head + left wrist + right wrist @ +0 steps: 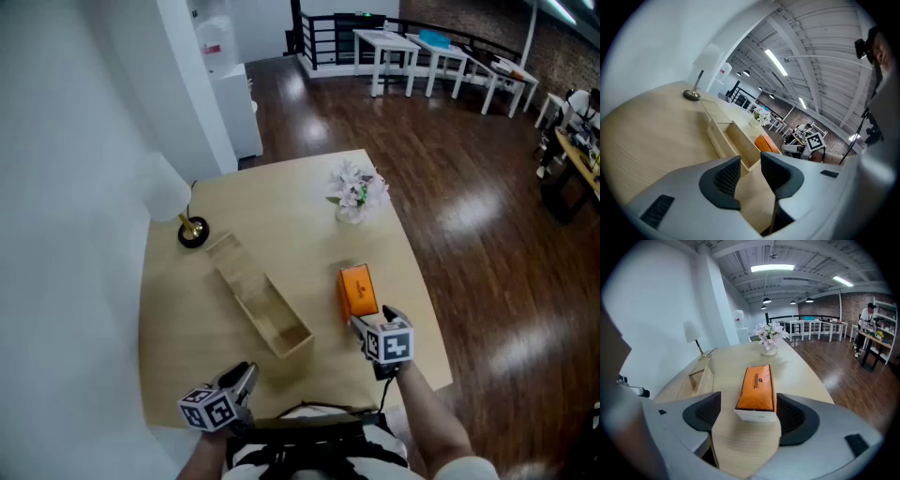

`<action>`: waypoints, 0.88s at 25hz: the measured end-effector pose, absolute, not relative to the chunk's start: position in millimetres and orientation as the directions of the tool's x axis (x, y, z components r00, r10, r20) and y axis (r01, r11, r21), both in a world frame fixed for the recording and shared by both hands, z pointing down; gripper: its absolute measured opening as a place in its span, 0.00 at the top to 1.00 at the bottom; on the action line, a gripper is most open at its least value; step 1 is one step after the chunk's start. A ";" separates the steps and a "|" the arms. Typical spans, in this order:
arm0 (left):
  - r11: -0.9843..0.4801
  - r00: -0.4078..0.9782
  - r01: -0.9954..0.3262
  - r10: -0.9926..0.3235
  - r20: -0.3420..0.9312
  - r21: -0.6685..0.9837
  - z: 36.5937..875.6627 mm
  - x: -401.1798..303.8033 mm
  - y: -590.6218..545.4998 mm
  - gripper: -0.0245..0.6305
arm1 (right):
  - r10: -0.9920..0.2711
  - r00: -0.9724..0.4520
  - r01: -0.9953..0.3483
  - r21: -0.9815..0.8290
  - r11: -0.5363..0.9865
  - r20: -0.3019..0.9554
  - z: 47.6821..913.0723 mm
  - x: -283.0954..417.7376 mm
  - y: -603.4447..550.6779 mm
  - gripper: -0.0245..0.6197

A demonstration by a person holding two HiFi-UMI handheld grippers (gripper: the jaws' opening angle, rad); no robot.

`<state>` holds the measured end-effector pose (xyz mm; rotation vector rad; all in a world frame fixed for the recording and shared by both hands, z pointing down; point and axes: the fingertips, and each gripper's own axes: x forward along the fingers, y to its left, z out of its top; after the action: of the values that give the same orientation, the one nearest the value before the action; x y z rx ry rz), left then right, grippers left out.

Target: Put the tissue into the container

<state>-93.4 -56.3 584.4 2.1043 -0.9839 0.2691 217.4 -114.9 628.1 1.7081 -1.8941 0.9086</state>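
Observation:
An orange tissue pack (356, 291) lies flat on the light wooden table (187, 319), right of a long open wooden container (253, 314). My right gripper (364, 322) is at the pack's near end. In the right gripper view the pack (757, 385) has its white near end between the wide-spread fingers of my right gripper (747, 398), and the pads do not press on it. The container (701, 378) lies to the left. My left gripper (246, 372) hovers near the table's front edge, short of the container (723, 138). My left gripper (750, 161) is open a little and holds nothing.
A vase of pale flowers (354, 192) stands at the far right of the table. A small lamp with a brass base (193, 232) is at the far left by the white wall. The table's right edge (427, 300) drops to a dark wooden floor. White tables (412, 52) stand far behind.

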 end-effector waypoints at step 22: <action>-0.449 0.725 -0.686 -0.493 0.481 0.573 582.2 -59.9 -70.5 0.62 | -0.536 -0.174 -0.979 -0.202 0.007 0.826 699.4 207.0 -178.5 0.27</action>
<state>-59.9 -70.5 582.2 2.1394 -0.8883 0.3129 207.0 -178.5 699.4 1.5574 -1.7545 1.0751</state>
